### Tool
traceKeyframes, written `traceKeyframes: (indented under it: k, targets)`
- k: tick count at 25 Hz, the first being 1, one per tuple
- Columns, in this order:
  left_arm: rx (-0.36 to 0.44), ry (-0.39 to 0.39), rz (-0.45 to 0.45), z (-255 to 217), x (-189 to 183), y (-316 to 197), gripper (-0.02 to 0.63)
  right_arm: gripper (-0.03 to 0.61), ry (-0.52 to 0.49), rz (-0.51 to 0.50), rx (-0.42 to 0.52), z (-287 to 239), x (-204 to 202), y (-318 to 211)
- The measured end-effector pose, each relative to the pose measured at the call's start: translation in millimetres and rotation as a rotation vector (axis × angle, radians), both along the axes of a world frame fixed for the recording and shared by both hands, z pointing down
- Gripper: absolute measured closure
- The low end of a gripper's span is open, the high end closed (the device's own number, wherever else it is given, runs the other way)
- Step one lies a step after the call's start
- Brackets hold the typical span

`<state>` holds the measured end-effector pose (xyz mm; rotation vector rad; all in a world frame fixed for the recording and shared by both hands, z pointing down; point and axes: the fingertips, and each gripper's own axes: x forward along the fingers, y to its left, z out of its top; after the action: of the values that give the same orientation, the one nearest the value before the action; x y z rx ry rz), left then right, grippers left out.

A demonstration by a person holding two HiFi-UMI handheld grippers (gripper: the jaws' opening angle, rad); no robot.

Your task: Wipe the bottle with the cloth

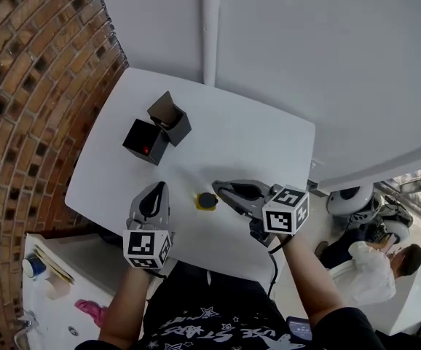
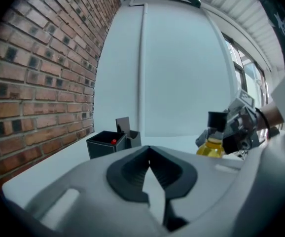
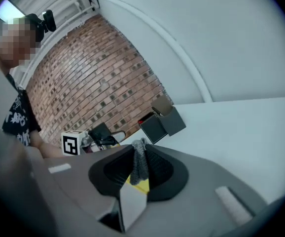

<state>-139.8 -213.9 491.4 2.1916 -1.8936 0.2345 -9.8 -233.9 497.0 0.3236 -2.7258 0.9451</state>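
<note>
Table [image 1: 269, 133]: we see a white top pushed up to a white wall, with a brick wall along its left edge.
Bottle [image 1: 207, 200]: small and yellow with a black cap, it stands upright close to the table's near edge, about midway along it.
Right gripper [image 1: 223, 190]: we hold it low over the near edge, just right of the bottle and pointing left at it. Its jaws are pinched together on the cloth.
Cloth [image 3: 138, 166]: a grey knitted fold caught between the right jaws. It hangs right in front of the bottle's yellow body, and we cannot tell whether the two touch.
Left gripper [image 1: 154, 189]: we hold it just left of the bottle, apart from it, pointing toward the table's far edge. The left gripper view shows its jaws closed together with nothing between them.
Black boxes [image 1: 146, 142]: two open ones side by side toward the far left corner, well apart from the bottle. A red spot shows inside the nearer one.
</note>
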Motion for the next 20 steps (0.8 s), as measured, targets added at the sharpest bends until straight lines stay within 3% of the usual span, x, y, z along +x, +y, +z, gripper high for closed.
traceKeyframes:
  k: [8, 13, 20]
  targets:
    - [0.014, -0.022, -0.046, -9.6, 8.8, 34.1, 0.609, 0.515, -0.009, 0.234, 0.116, -16.2, 23.5, 20.2]
    - [0.017, 0.001, -0.043, -8.0, 20.4, 50.3, 0.609, 0.515, 0.008, 0.302, 0.211, -21.9, 22.8, 42.8]
    - [0.008, 0.017, 0.009, -4.7, 16.2, 68.4, 0.609, 0.515, 0.192, 0.456, 0.435, -24.1, -0.4, 84.6]
